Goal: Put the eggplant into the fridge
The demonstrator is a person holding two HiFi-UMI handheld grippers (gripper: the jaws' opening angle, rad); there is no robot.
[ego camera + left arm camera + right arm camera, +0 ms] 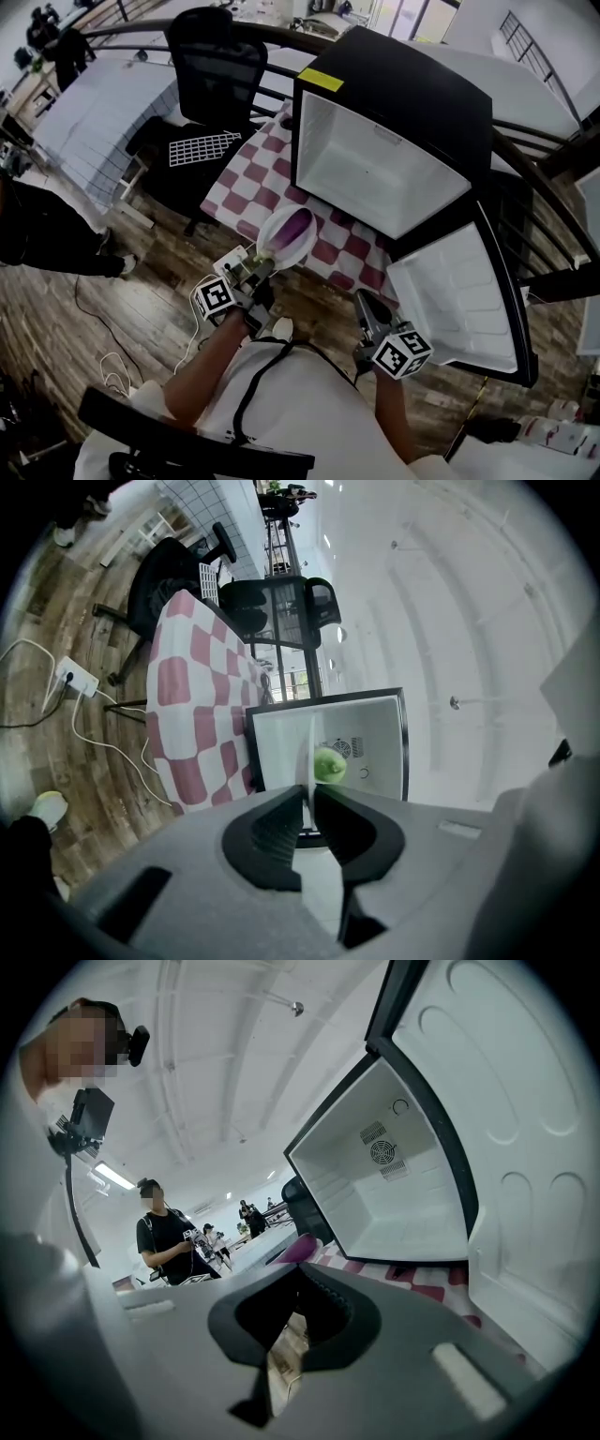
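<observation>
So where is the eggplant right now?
Head view, left of centre: the eggplant lies on a white plate pinched by the left hand-held gripper, before the open fridge.

A red-and-white checked cloth point(246, 169) lies at centre. A black chair point(217, 56) stands just beside it at 11 o'clock. Wood floor point(112, 309) with a white cable point(108, 361) spreads toward 8 o'clock. A dark-clothed person point(47, 239) is at 9 o'clock.
</observation>
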